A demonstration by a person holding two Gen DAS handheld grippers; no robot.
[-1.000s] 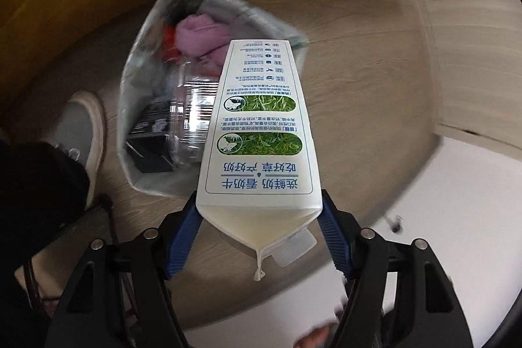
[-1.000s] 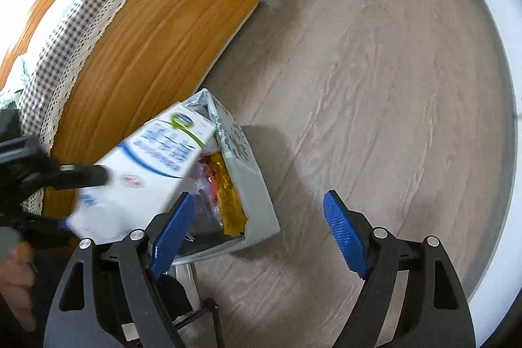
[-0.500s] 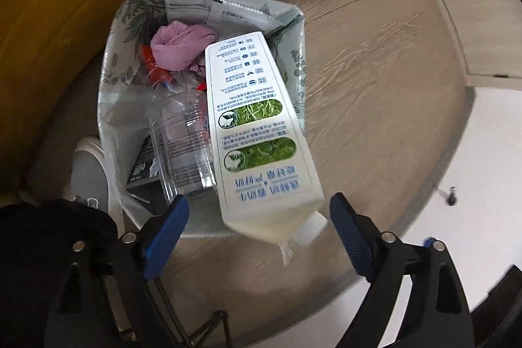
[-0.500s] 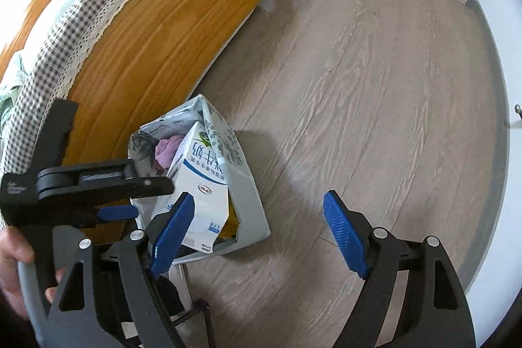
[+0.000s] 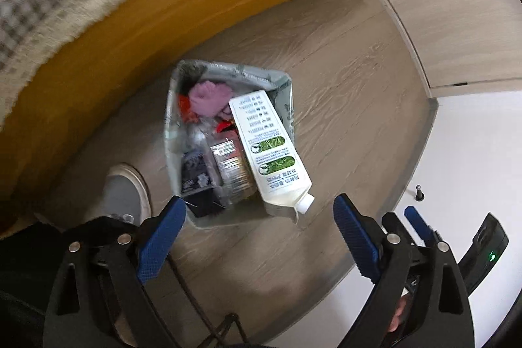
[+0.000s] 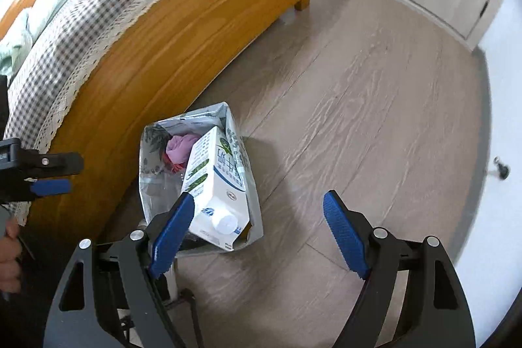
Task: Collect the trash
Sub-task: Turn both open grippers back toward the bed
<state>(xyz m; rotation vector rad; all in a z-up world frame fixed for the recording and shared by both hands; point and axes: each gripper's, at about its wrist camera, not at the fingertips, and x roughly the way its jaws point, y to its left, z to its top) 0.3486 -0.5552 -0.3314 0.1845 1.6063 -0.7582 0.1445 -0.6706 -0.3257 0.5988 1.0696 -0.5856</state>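
A grey wood-plank floor (image 6: pixel 342 106) runs beside an orange wooden bed frame (image 6: pixel 182 31) draped in a checked cover. My left gripper (image 5: pixel 259 237) has its jaws opening, with nothing between them; my right gripper (image 6: pixel 257 237) stands wide and empty too. Just beyond my fingers, the milk carton (image 5: pixel 269 145) lies tilted in the trash bag (image 5: pixel 280 80), its cap end jutting over the near rim. A pink cloth (image 5: pixel 208 97) sits at the far end. My shoe (image 5: pixel 125 191) rests left of the bag.
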